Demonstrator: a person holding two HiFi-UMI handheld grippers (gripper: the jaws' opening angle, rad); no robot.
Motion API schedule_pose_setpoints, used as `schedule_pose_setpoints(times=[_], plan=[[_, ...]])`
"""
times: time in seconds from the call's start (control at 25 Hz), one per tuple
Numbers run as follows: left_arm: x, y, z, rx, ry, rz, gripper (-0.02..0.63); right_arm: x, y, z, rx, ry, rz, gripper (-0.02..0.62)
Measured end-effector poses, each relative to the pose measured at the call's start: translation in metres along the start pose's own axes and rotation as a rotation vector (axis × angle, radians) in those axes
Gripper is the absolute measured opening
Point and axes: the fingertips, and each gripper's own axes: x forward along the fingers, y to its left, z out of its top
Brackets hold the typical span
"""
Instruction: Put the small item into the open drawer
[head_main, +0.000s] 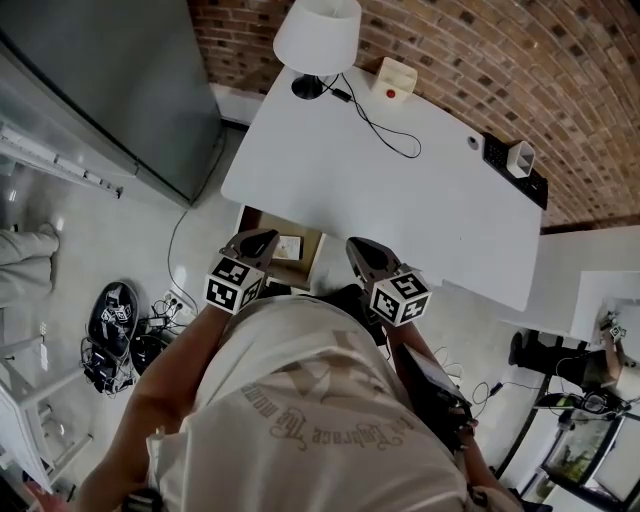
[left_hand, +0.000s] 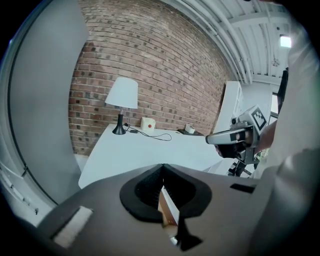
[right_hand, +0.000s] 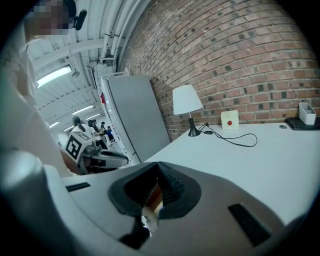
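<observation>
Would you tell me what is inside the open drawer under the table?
A pale flat item lies on the drawer's brown floor. The left hand-held gripper covers the drawer's left part; anything there is hidden.

Office-like workroom, brick wall (head_main: 450, 50), white desk (head_main: 400, 200), table lamp (head_main: 318, 35), exposed ceiling pipes (right_hand: 117, 25)

Left gripper (left_hand: 163, 167) facing the white table (left_hand: 150, 156)
Its 2 jaws meet at the tips. A lamp (left_hand: 122, 100) stands at the table's far left corner, a small white box (left_hand: 146, 123) near it; the right gripper (left_hand: 220, 137) hangs at the right.
</observation>
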Motion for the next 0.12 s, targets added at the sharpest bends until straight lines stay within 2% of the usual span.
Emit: schedule_pose_setpoints(times=[0.12], plan=[[-0.0039, -0.0045, 0.0039, 0.0, 0.009, 0.002, 0.006, -0.0051, 0.0032, 0.0013, 0.008, 0.007, 0.004, 0.006]])
